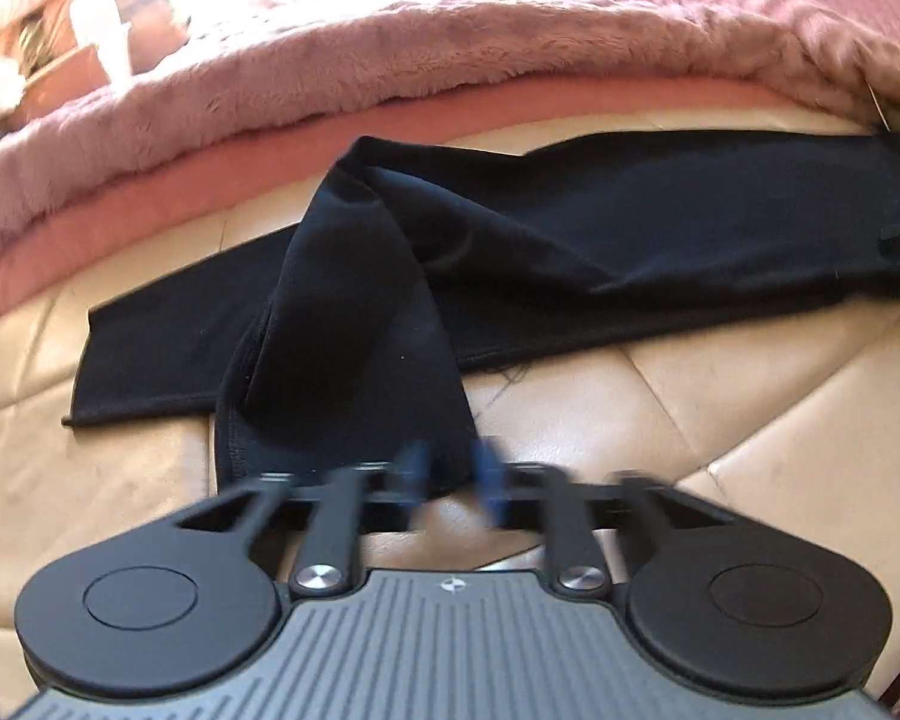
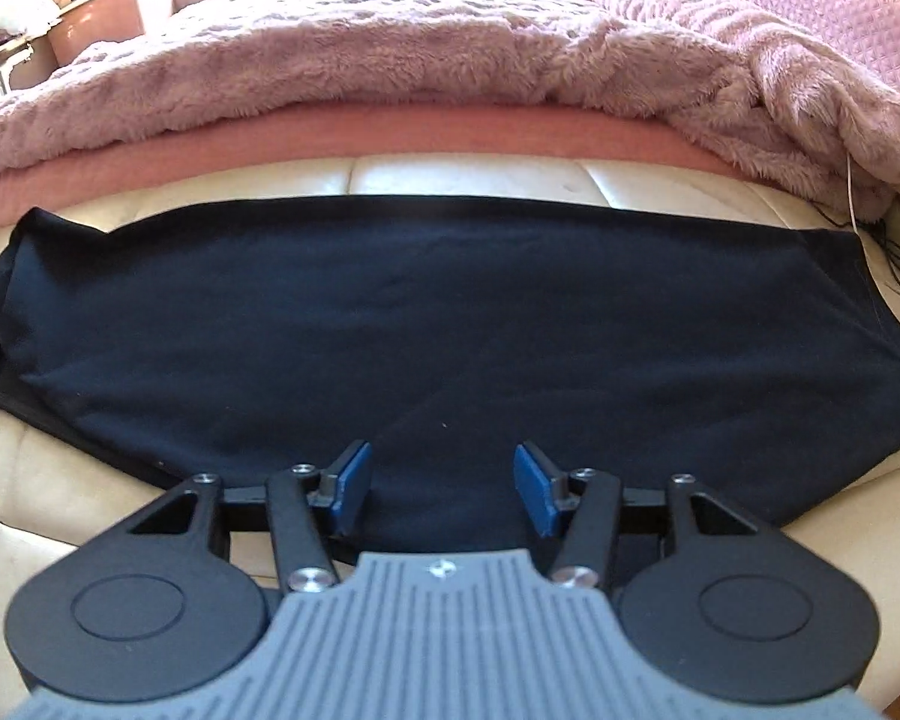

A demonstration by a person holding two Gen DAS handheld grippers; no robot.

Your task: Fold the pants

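The black pants [image 1: 570, 252] lie on the cream quilted bed [image 1: 690, 396], long axis running left to right across the frame. The left tongs [image 1: 450, 480], blurred, pinch a raised fold of leg at lower centre. The right tongs [image 2: 444, 486] stand open at lower centre over the pants' [image 2: 450, 312] near edge, gripping nothing.

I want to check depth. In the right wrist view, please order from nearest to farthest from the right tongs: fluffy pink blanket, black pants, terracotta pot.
1. black pants, directly beneath the right tongs
2. fluffy pink blanket, beyond the pants
3. terracotta pot, far upper left
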